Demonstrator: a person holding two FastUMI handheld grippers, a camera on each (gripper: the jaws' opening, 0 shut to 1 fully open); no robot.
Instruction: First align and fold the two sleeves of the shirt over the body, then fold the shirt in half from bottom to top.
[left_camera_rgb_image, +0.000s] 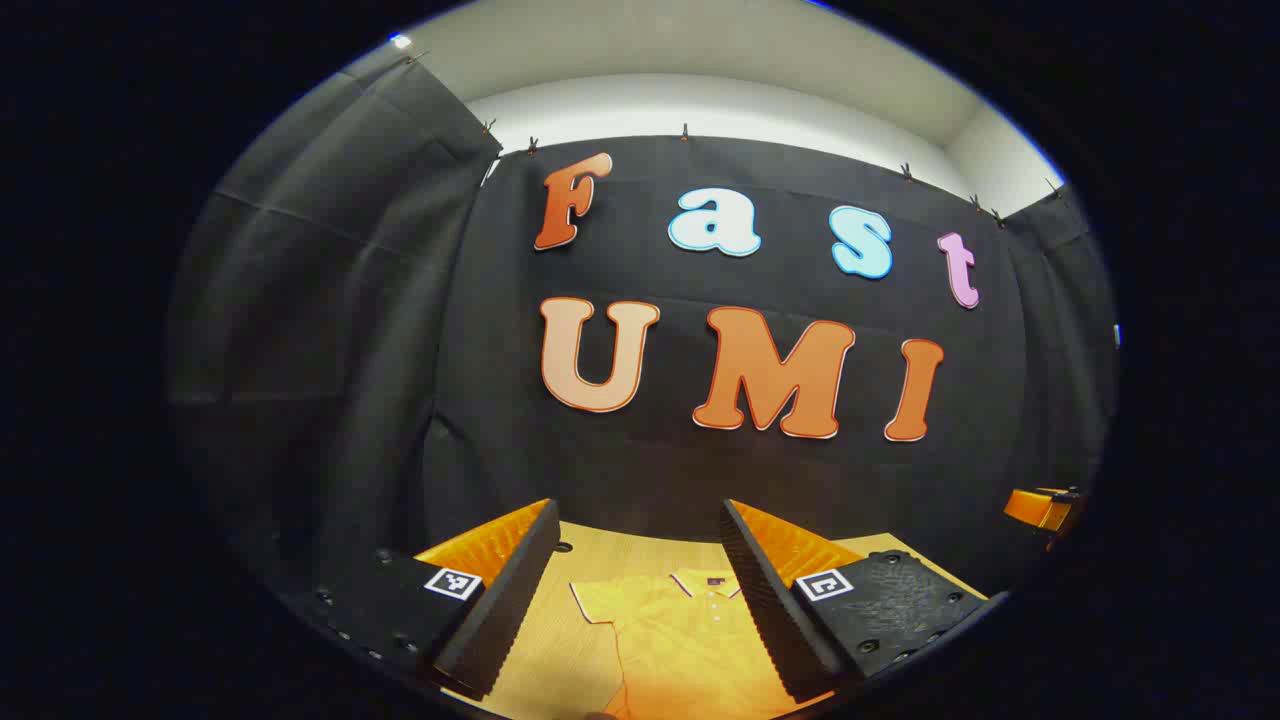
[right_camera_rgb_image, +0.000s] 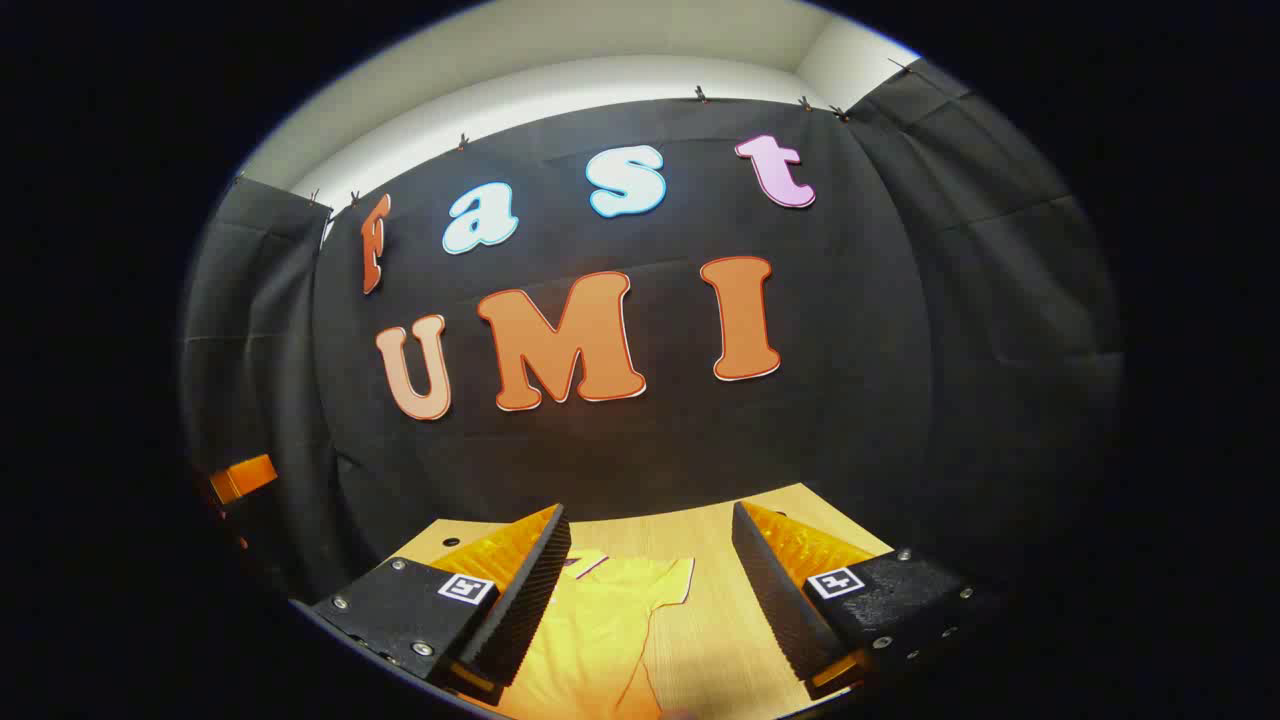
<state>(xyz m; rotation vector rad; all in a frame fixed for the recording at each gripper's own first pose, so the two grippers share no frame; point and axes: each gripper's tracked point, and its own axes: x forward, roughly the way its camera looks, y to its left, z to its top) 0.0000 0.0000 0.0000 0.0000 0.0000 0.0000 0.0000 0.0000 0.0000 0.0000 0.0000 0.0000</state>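
Shirt (left_camera_rgb_image: 680, 630), yellow with a buttoned collar, lies flat on the wood-grain table (right_camera_rgb_image: 720, 620); both grippers' jaws released.

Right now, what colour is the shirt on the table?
Yellow, with thin dark trim at collar and sleeve edges. The shirt shows best in the left gripper view.
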